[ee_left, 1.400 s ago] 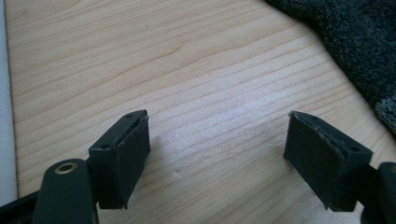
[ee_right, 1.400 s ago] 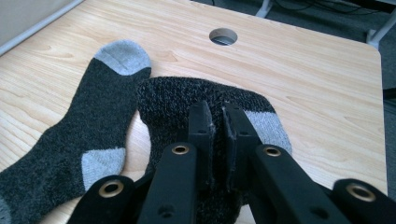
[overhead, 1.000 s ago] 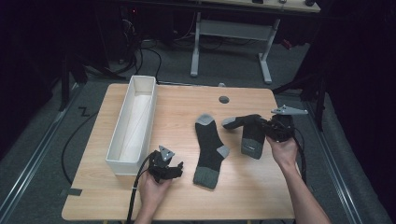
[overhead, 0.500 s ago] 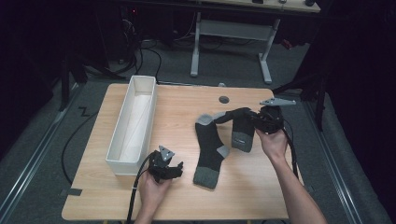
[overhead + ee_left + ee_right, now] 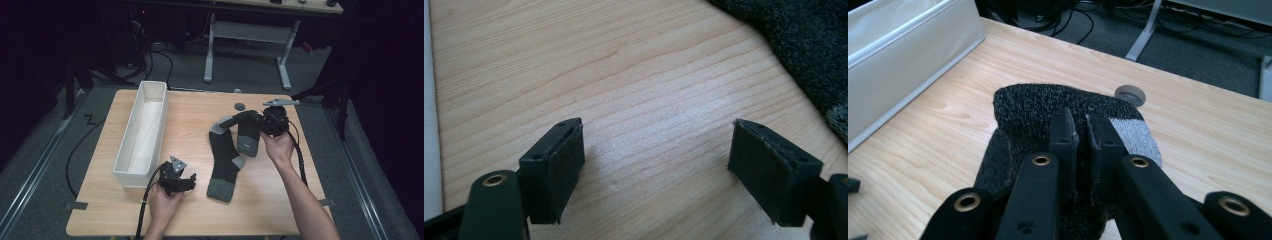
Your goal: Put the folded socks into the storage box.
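High view, right gripper (image 5: pixel 261 123): its jaws are clenched on one dark sock (image 5: pixel 248 131). The sock hangs from the jaws, partly off the counter (image 5: pixel 190 110).
High view, held sock: it is up beside the second sock (image 5: pixel 223 159), just above it and to its right. I think it is being brought over so the two can be paired.
High view, second sock: it lies flat and long in the middle of the counter, with its grey end toward the person.
High view, left gripper (image 5: pixel 186 183): it sits low near the front edge, next to the white box (image 5: pixel 131 172). It holds nothing. It looks like it is waiting its turn.
High view, white box: long and open on top, at the left side of the counter. The socks may go in there later.
High view, small round cap (image 5: pixel 240 106): it lies alone near the far edge.
Left gripper view, jaws: wide apart and released, with bare wood between them. A bit of the flat sock (image 5: pixel 809 55) is at the top right, well apart from the jaws.
Right gripper view, jaws: squeezed tight on the sock (image 5: pixel 1048 115), which folds over in front of them. The pinch keeps it from slipping.
Right gripper view, around: the box wall (image 5: pixel 903 60) is at the left and the round cap (image 5: pixel 1130 95) is behind the sock.
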`<state>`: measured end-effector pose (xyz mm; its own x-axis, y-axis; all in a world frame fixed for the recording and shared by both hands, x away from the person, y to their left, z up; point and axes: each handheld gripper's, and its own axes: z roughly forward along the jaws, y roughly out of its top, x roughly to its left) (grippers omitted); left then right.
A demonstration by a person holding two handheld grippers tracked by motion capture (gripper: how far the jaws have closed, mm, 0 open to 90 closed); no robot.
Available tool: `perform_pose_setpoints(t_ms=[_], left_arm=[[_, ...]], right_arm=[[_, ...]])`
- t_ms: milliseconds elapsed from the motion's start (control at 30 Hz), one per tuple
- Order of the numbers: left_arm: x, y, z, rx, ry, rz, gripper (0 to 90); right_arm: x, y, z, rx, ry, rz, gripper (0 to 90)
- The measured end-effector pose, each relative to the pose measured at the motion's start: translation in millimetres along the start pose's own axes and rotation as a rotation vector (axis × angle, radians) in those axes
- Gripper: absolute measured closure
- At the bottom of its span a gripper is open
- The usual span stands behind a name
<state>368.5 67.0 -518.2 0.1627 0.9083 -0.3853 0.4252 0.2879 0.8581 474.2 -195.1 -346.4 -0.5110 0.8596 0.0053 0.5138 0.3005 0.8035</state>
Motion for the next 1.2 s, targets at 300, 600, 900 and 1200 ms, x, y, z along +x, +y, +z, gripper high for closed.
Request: perform_pose_setpoints(t_ms=[300,600,900,1200], left_arm=[[0.1,0.0,-0.1,0.001,0.0,0.001,22.8],[0.1,0.0,0.0,0.001,-0.001,0.001,22.7],[-1.1,0.3,1.9,0.003,0.003,-0.004,21.9],[-8.1,-1.4,6.9,0.018,-0.009,0.003,15.6]], right_arm=[[16.5,0.4,13.3,0.041,-0.014,-0.013,83.0],[36.1,-25.6,13.0,0.127,0.064,-0.041,82.2],[39.2,-54.7,21.6,0.163,0.136,-0.001,81.2],[35.8,-75.1,38.7,0.193,0.147,-0.013,77.6]])
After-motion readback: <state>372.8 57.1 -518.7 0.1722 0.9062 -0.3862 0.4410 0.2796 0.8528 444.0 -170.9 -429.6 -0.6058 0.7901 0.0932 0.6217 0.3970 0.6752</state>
